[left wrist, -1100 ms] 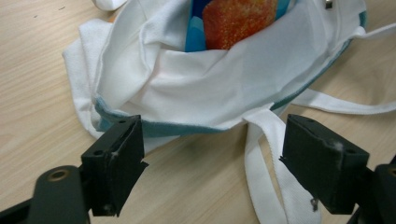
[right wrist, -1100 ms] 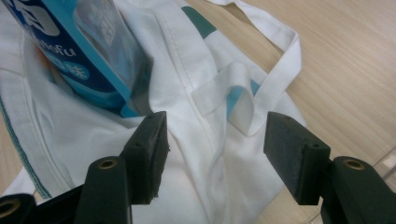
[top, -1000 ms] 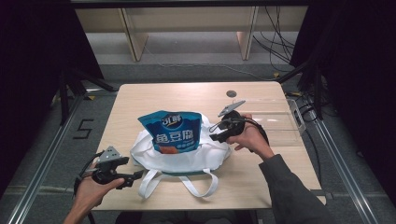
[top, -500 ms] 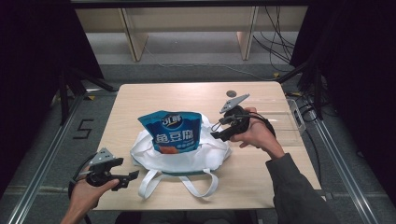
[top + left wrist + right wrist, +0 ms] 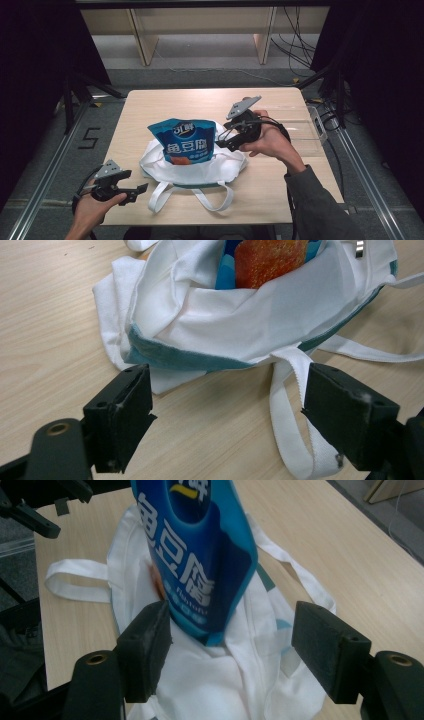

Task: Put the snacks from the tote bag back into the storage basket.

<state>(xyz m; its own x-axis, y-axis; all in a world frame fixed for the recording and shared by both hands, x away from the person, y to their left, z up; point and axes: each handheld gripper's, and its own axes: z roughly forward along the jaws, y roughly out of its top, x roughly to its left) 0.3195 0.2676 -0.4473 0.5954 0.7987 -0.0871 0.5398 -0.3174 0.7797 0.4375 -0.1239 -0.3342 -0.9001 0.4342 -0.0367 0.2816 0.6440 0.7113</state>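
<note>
A blue snack bag (image 5: 186, 142) with white lettering stands in the mouth of a white cloth tote bag (image 5: 200, 167) at the middle of the wooden table (image 5: 165, 105). My right gripper (image 5: 224, 140) hovers open just right of the snack bag. In the right gripper view its jaws (image 5: 232, 650) frame the snack bag's (image 5: 200, 565) lower corner without touching it, above the tote (image 5: 210, 685). My left gripper (image 5: 139, 192) is open near the front left edge. In the left gripper view it (image 5: 225, 415) faces the tote's teal-edged rim (image 5: 240, 325) and a white strap (image 5: 287, 410).
A clear plastic box (image 5: 305, 132) lies at the table's right edge, behind the right hand. The tote's two handle loops (image 5: 200, 197) spread toward the front edge. Bare tabletop lies behind and to the left of the bag.
The right gripper has risen slightly and shifted left toward the snack bag. The left hand has drawn back a little toward the front left corner. The bags have not moved.
</note>
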